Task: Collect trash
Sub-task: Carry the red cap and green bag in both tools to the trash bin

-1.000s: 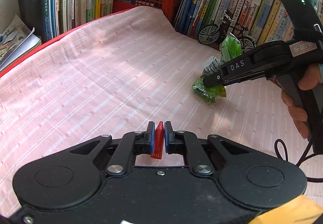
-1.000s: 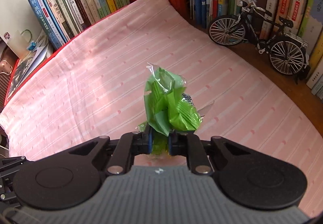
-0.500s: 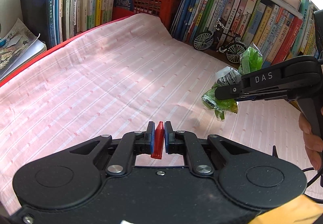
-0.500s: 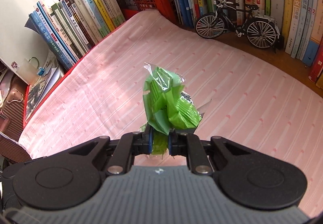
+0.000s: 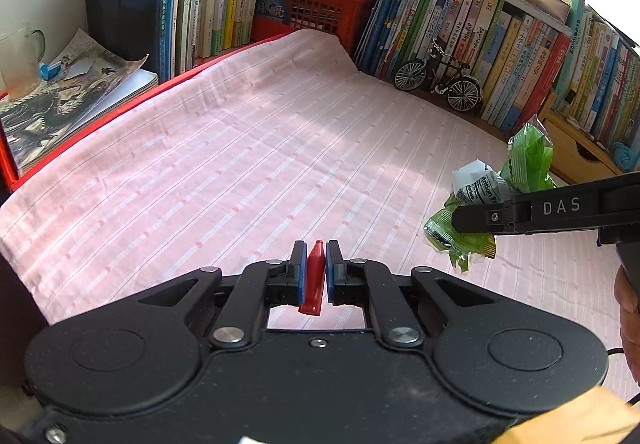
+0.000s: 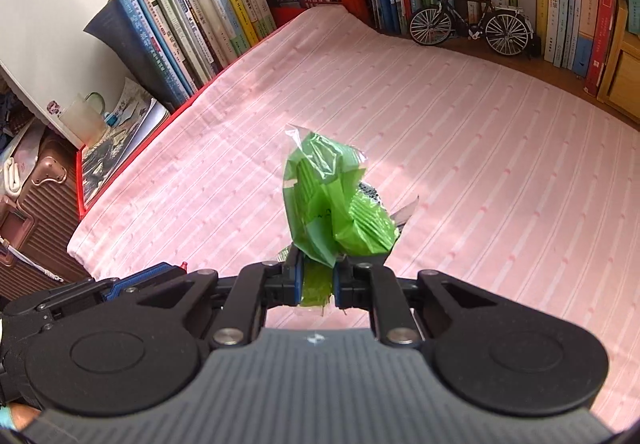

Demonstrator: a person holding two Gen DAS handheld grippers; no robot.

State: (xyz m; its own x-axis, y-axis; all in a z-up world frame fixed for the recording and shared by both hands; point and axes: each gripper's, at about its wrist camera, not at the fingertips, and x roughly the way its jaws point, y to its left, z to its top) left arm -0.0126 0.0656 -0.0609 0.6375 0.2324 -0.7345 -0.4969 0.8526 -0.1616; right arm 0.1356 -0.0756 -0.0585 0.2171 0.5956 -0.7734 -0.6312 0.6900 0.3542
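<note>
My left gripper is shut on a small red piece of trash that stands upright between its blue pads, above the pink striped cloth. My right gripper is shut on a crumpled green wrapper, held in the air over the cloth. In the left wrist view the right gripper reaches in from the right, with the green wrapper and a white printed scrap bunched at its tip. In the right wrist view the left gripper shows at the lower left.
Rows of upright books line the back and right. A red crate stands behind the cloth, a model bicycle at the back right. Magazines and a glass mug lie at the left. A hand grips the right tool.
Both grippers have pulled back and risen away from the bookshelf. The right gripper has carried the green wrapper off the cloth and shifted right in the left wrist view. Both stay shut.
</note>
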